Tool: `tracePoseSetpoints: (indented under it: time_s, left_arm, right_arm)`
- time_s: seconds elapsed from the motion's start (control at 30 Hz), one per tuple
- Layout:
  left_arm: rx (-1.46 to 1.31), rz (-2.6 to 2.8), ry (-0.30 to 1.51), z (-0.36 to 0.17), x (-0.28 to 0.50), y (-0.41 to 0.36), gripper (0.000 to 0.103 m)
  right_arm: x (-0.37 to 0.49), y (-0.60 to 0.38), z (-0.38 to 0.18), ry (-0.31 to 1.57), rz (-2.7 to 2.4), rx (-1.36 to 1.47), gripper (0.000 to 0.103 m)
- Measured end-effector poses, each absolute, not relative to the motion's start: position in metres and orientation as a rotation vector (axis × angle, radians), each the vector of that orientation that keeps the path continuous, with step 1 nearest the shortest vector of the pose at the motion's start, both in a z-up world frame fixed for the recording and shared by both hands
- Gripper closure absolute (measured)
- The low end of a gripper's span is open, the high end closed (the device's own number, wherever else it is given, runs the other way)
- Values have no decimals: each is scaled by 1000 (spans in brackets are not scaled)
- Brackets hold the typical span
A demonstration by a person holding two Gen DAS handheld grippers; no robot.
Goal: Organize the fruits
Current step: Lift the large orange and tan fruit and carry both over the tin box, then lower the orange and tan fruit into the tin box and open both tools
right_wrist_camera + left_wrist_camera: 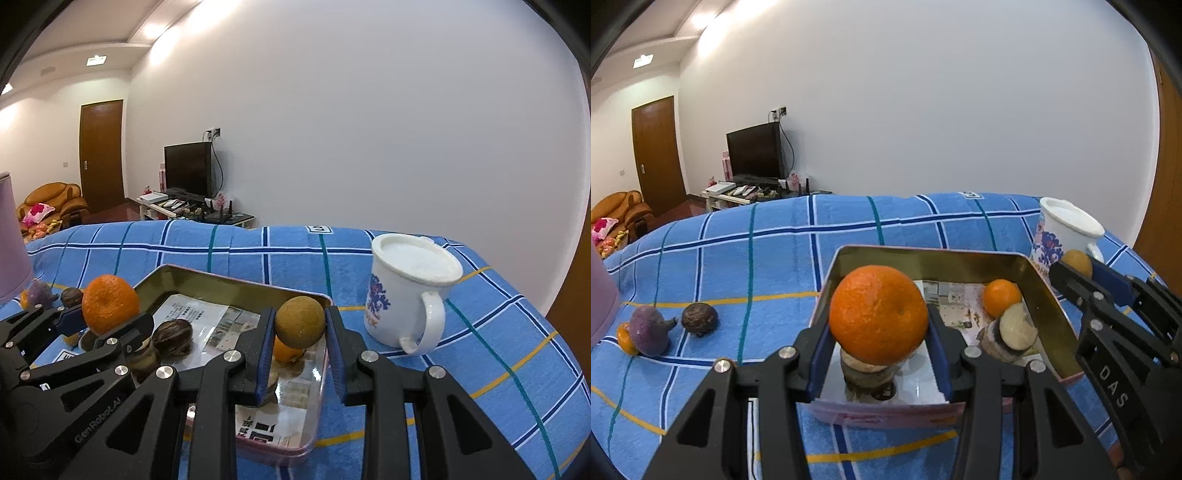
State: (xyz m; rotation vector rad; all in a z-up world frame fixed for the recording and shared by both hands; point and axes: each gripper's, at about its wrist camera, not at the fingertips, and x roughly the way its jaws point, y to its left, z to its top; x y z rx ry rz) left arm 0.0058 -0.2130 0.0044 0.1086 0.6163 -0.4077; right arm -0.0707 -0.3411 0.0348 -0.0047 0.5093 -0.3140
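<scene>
I have the left tongs [878,356] clamped on the big orange [878,314] above the tin tray [1049,295], and the right tongs [300,350] gripping a brownish round fruit [300,322] over that tray's mug-side edge.

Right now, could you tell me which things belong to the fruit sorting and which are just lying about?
Job in hand:
- large orange in left gripper
- brown round fruit in right gripper
- metal tin
- small orange
- purple fruit

Lying about:
- white mug
- television
</scene>
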Motion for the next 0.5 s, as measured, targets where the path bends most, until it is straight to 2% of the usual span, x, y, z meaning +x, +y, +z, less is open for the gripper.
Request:
tracePoseSetpoints:
  time_s: [0.5]
  left_arm:
    - [68, -426, 670, -3, 26, -210, 55]
  right_arm:
    - [-45, -348, 25, 560, -221, 54, 74]
